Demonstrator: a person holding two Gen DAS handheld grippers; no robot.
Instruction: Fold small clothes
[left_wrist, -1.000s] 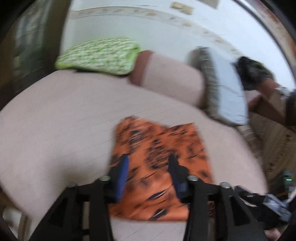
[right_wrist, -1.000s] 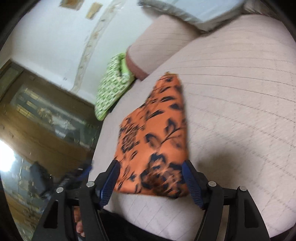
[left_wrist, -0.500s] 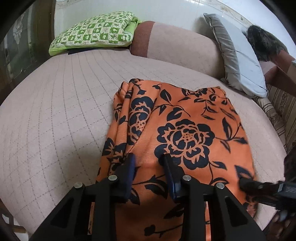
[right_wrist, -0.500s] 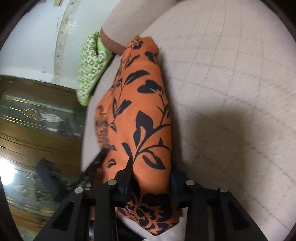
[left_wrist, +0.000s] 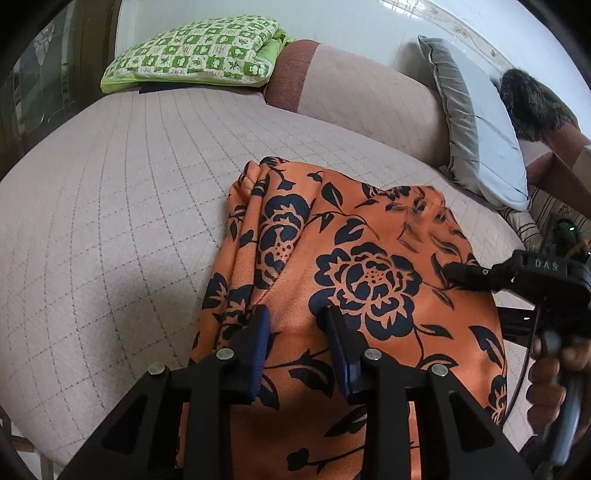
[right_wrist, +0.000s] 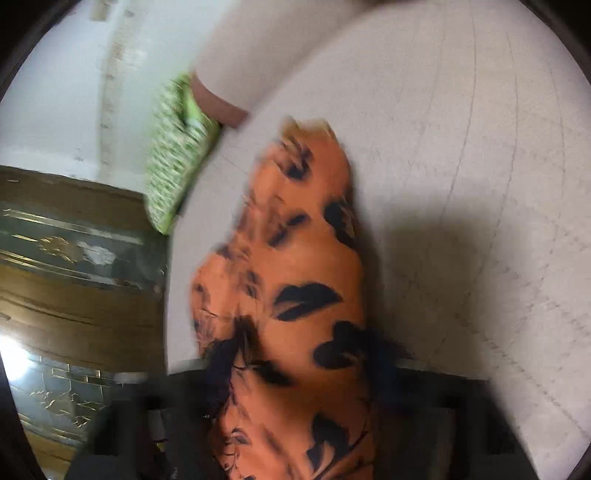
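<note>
Your orange floral garment (left_wrist: 354, 280) lies on the pinkish quilted bed cover (left_wrist: 122, 206), spread toward the near edge, with its left side bunched into lengthwise folds and its far edge rumpled.

Your left gripper (left_wrist: 295, 332) sits low over the near part of the cloth. Its two blue-padded fingers (left_wrist: 260, 339) press against a raised ridge of fabric between them; the jaws are drawn in on that ridge, pinching the garment.

Your right gripper (left_wrist: 461, 273) reaches in from the right in the left wrist view, its dark tip at the garment's right edge, with your right hand (left_wrist: 554, 373) wrapped around its handle. In the right wrist view everything is motion-blurred: the orange cloth (right_wrist: 295, 280) rises up between the fingers and hides their tips, so you appear to have the cloth clamped there, though the blur leaves that uncertain.

At the far left of the bed rests a green checked cushion (left_wrist: 195, 51), beside a pink bolster (left_wrist: 362, 92). A grey pillow (left_wrist: 476, 129) leans at the far right, with a dark furry item (left_wrist: 532, 103) behind it.
</note>
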